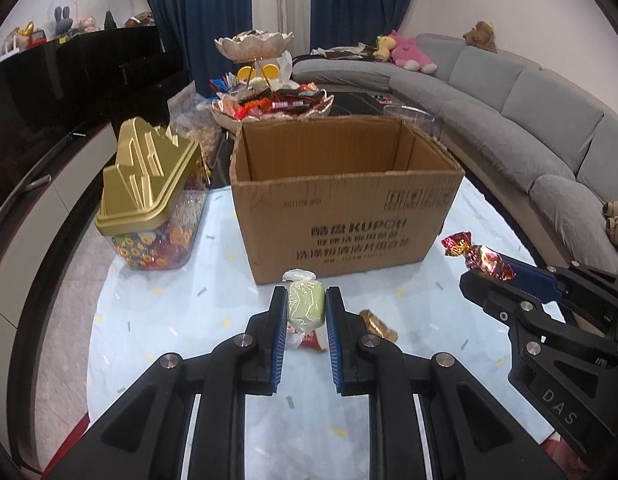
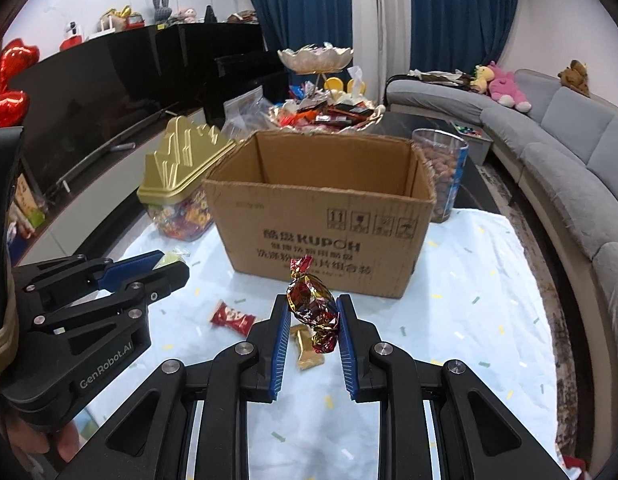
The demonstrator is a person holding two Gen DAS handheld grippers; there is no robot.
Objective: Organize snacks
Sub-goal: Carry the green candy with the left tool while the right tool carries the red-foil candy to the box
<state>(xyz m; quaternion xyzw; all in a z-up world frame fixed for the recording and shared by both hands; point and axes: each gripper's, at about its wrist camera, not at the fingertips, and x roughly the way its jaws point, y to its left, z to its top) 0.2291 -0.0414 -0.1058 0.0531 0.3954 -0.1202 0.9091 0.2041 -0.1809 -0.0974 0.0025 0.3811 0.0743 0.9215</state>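
Note:
An open brown cardboard box (image 1: 349,208) (image 2: 321,220) stands on the pale tablecloth straight ahead. My left gripper (image 1: 306,300) is shut on a pale green wrapped candy (image 1: 305,306), held above the cloth in front of the box. My right gripper (image 2: 314,312) is shut on a red-and-gold foil candy (image 2: 311,304), also short of the box. Each gripper shows in the other's view: the right gripper (image 1: 491,270) with its foil candy (image 1: 479,256), the left gripper (image 2: 171,264) with a sliver of the green candy (image 2: 169,259). On the cloth lie a red packet (image 2: 231,317) and a gold packet (image 2: 307,350).
A clear candy jar with a gold lid (image 1: 153,196) stands left of the box. Behind it are a tiered snack dish (image 1: 265,76) and a clear tub of nuts (image 2: 443,172). A grey sofa (image 1: 529,120) curves along the right, a dark TV cabinet (image 1: 61,92) along the left.

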